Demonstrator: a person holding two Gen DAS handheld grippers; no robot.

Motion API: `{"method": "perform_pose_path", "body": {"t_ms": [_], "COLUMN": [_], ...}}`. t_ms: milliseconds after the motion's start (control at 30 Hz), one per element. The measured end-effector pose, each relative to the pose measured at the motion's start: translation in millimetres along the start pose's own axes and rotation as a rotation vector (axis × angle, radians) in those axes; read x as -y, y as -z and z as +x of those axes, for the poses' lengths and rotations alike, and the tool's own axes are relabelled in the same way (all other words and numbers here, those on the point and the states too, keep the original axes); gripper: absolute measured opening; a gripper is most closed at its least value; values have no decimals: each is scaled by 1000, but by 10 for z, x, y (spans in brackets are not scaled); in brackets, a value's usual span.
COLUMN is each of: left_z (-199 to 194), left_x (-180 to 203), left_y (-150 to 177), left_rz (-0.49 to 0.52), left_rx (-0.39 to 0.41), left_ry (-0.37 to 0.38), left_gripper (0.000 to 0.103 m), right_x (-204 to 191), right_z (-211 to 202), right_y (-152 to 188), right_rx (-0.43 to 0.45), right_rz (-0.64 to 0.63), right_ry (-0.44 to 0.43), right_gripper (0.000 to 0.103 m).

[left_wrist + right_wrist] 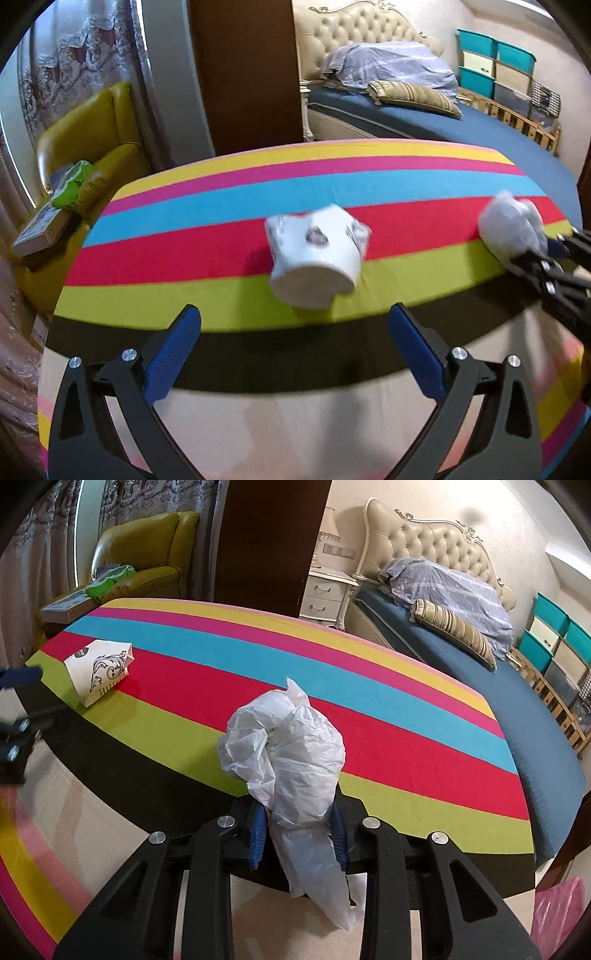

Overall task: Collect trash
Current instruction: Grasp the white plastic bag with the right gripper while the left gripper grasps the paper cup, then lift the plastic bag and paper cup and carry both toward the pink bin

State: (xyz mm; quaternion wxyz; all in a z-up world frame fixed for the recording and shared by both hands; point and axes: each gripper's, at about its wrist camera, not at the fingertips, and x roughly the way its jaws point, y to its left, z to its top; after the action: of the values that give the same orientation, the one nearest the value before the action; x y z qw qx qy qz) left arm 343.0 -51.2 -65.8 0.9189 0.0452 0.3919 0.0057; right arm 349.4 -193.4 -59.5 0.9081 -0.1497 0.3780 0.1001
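1. R gripper [299,834] is clamping a crumpled white plastic bag [291,760], blue pads [258,834] squeezing in on its lower part from both sides.
2. Bag's bulk is bulging up ahead of the pads, over the green & red stripes of the striped table cover [369,686]; a loose tail is hanging down betw. the black finger arms, toward the camera.
3. L gripper [295,350] is standing wide open w/ nothing betw. its pads, poised over the black stripe at the near edge of the cover.
4. White paper bag w/ black scroll print [317,254] is lying on its side on the red/green stripes, just ahead of the L gripper's open fingers, not touching them.
5. In the L view it's looking blurred; in the R view it's lying well left of the plastic bag.
6. Behind the table: yellow-green armchair [96,136] at left, bed w/ blue sheet [480,125] at right.
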Motion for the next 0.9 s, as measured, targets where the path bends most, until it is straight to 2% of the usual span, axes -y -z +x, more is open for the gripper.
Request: {"method": "perform_pose_path", "body": {"t_ms": [233,367,400,500,667,900], "left_z": [363,455,441,371,156,-40], "left_x": [-60,-141,-165,-208,-261,-433], "left_y": [-203,-248,-256,-237,-67,211], "left_rz": [-40,-77,-86,-107,-126,-183], "left_rx": [-46,-76,-67,-41,-10,-11], "left_ry": [-5,59,68,105,87,91], "left_gripper": [97,54,49,49,49,49], "right_x": [-39,-34,-32,-31,-26,-21], "right_z": [35,41,39,40,47,43], "right_y": [12,12,12,18,36,34], "right_rx": [-8,-10,-9,-9,-10,-10], "right_rz": [-13,-15,-14,-14,-16,-17], "right_ry": [11,11,11,11,13,14], "right_gripper": [29,29,29,29,29,30]}}
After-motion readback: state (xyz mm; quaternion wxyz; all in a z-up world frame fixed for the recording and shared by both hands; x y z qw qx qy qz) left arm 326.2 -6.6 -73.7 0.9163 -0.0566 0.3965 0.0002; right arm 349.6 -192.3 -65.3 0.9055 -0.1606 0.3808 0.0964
